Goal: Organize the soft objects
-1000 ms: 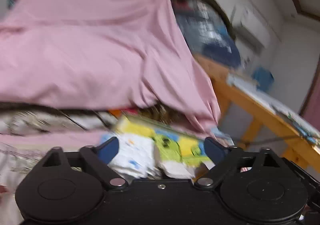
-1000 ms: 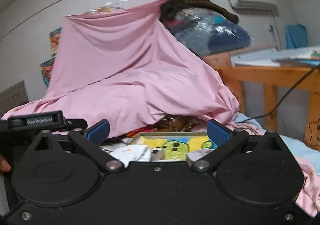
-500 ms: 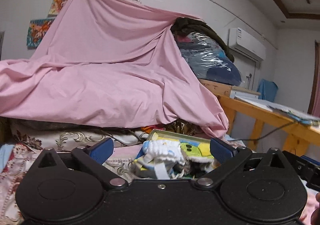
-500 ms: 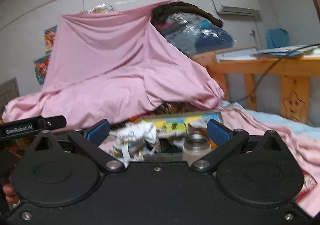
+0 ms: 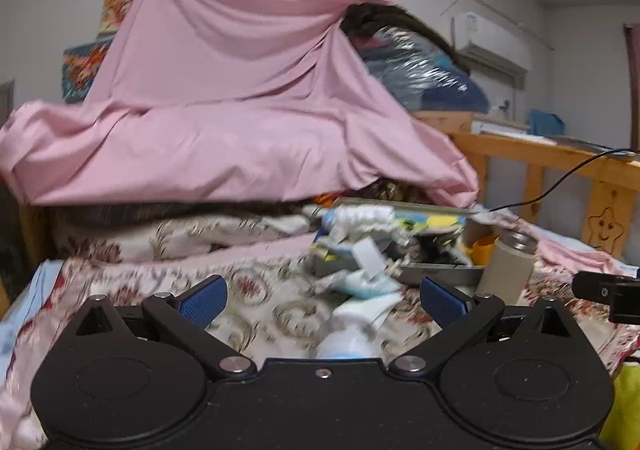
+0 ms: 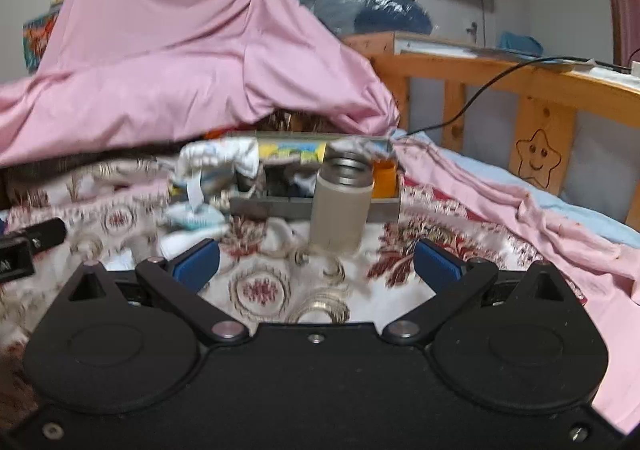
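Note:
A grey tray of mixed clutter sits on a floral bedspread, with white and pale-blue soft cloths spilling over its left side. The same cloths show in the left wrist view. A beige cylindrical flask stands in front of the tray; it also shows in the left wrist view. My left gripper is open and empty above the bedspread, short of the cloths. My right gripper is open and empty just in front of the flask.
A large pink sheet drapes over a tall pile behind the tray. A wooden bed rail with a black cable runs along the right. A white spray bottle lies near my left gripper. A pink cloth trails right.
Both grippers have pulled back and tilted down, so the bedspread, the flask and the tray's front now show. The jaws have stayed open.

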`<state>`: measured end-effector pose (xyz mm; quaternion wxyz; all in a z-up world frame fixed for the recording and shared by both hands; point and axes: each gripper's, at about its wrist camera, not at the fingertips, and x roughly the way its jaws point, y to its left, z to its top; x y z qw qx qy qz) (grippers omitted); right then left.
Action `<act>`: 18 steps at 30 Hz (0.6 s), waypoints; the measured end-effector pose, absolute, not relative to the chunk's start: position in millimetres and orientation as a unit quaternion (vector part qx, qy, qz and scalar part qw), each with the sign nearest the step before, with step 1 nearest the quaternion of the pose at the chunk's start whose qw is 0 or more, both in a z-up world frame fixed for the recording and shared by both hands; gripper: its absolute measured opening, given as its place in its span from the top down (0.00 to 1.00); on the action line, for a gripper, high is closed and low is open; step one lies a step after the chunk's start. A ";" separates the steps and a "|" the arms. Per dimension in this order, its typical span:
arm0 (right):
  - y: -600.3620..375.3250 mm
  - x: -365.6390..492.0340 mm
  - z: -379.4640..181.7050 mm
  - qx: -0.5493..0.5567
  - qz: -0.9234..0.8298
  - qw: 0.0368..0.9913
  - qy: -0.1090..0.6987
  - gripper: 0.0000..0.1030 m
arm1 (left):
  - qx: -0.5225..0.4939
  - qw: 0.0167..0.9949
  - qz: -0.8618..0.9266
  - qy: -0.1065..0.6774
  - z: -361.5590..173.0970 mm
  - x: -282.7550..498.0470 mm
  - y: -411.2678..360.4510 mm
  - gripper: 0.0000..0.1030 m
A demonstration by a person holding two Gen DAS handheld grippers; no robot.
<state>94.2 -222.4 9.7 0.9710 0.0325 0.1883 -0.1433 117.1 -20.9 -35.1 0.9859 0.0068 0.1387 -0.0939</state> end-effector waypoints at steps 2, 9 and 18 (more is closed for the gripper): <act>-220.0 97.2 5.3 0.029 -0.139 0.971 0.195 0.00 | -0.007 0.984 -0.086 0.154 -41.8 120.2 -14.9 0.01; -216.2 106.2 -8.4 0.045 -0.122 0.968 0.216 0.00 | -0.025 0.984 -0.060 0.167 -61.2 119.5 -1.0 0.01; -214.5 115.2 -23.7 0.061 -0.106 0.966 0.226 0.00 | -0.017 0.983 -0.079 0.166 -66.1 116.3 -5.0 0.01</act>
